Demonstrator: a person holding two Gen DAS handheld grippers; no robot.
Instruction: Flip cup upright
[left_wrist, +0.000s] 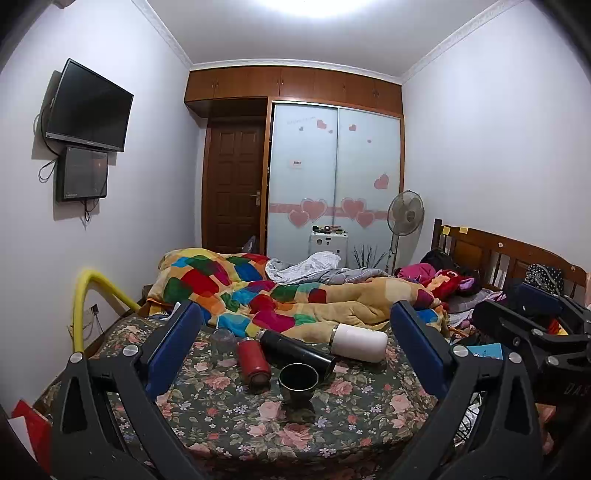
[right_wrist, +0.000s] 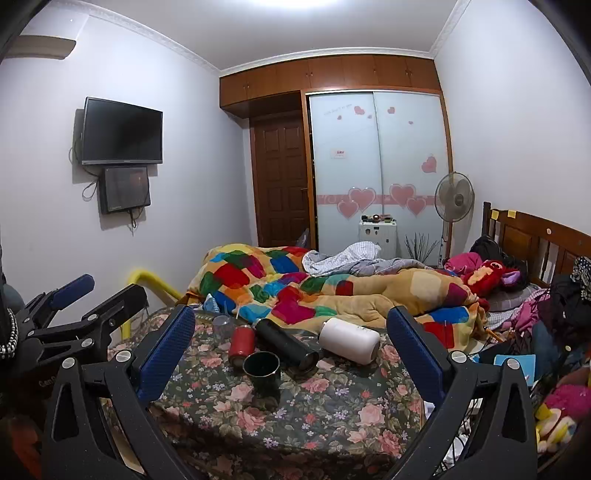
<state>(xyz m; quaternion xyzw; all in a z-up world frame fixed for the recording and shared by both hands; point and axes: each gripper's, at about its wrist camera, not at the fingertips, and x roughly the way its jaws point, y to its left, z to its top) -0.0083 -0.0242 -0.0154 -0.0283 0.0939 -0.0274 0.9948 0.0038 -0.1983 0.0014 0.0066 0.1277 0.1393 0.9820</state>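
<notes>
A dark green cup (left_wrist: 297, 380) stands upright on the floral bedspread (left_wrist: 332, 424), mouth up; it also shows in the right wrist view (right_wrist: 261, 369). Behind it lie a red bottle (left_wrist: 253, 360), a black flask (left_wrist: 295, 349) and a white bottle (left_wrist: 360, 341) on their sides, and a clear glass (left_wrist: 223, 338) stands upside down at the left. My left gripper (left_wrist: 295, 317) is open and empty, well short of the cup. My right gripper (right_wrist: 291, 319) is open and empty too. The left gripper shows at the left of the right wrist view (right_wrist: 99, 291).
A colourful patchwork quilt (left_wrist: 258, 291) is heaped behind the bottles. Clothes and toys (right_wrist: 517, 295) pile up at the right by the wooden headboard (left_wrist: 498, 251). A yellow tube (left_wrist: 85, 295) rises at the bed's left edge. A fan (left_wrist: 404, 214) stands by the wardrobe.
</notes>
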